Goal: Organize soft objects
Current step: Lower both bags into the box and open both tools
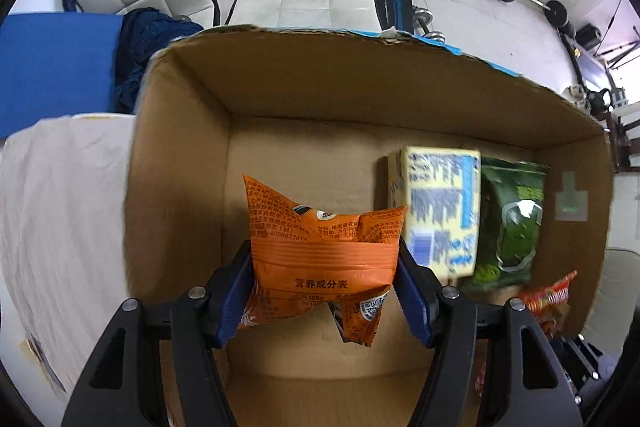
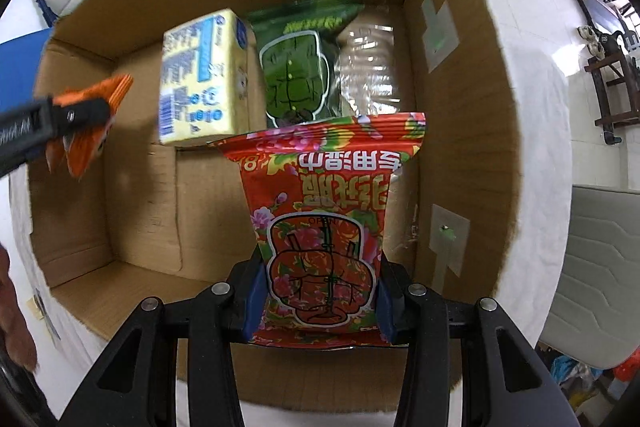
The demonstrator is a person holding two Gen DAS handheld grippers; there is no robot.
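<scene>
Both tools are loaded over the open cardboard box [image 1: 180, 131]. The left hand-held gripper [image 1: 324, 279] is clamped on a crumpled orange snack packet [image 1: 320, 259], which hangs above the bare left part of the box floor. The right hand-held gripper [image 2: 320, 291] is clamped on the lower end of a red floral wipes pack [image 2: 328, 211], held above the right side of the box. Already lying in a row along the far wall are a yellow tissue pack [image 2: 200, 75], a green pack [image 2: 296, 67] and a clear wrapped item [image 2: 368, 67]. Risks, in my judgement: the red pack is gripped at one end only and could sag or fall across the green pack and the clear item rather than beside them, disturbing the row. The orange packet is pinched on loose, folded film; it may slip early or land on edge. With both tools inside one box, the arms could foul each other or catch the torn rim.
</scene>
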